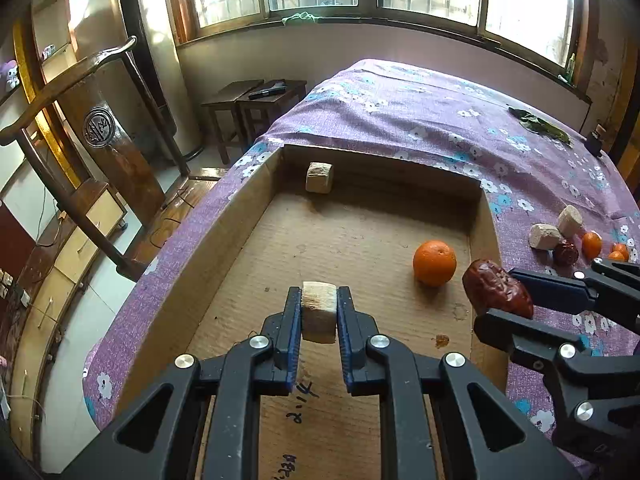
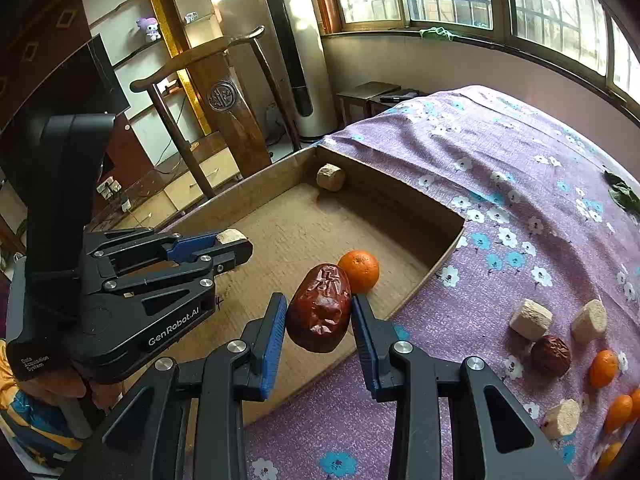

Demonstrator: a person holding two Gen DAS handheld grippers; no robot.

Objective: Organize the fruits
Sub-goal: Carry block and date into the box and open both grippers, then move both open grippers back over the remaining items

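Two grippers were recorded over a shallow cardboard tray, each carrying one item. The left gripper was clamped on a pale cut block, its blue pads pressed on opposite flat faces so the piece hung square above the tray's near-middle floor. The right gripper was closed around a wrinkled red date, held endwise between the pads, just over the tray's right wall near its front corner. Judged, both loads were being brought in for release inside the tray.

Already in the tray: one orange on the floor close to the right wall, and a second pale block near the far wall, towards the far left corner. The kinds sat apart, which suggests sorting by type; the held block would plausibly go towards its match, the date to a spot of its own.

Still outside, on the purple floral tablecloth well to the right of the tray: three pale blocks, a darker date, and several small oranges near the cloth's right edge. A green leaf lay farther back on the cloth.

Risk noted: the round orange could roll if the date were dropped against it.
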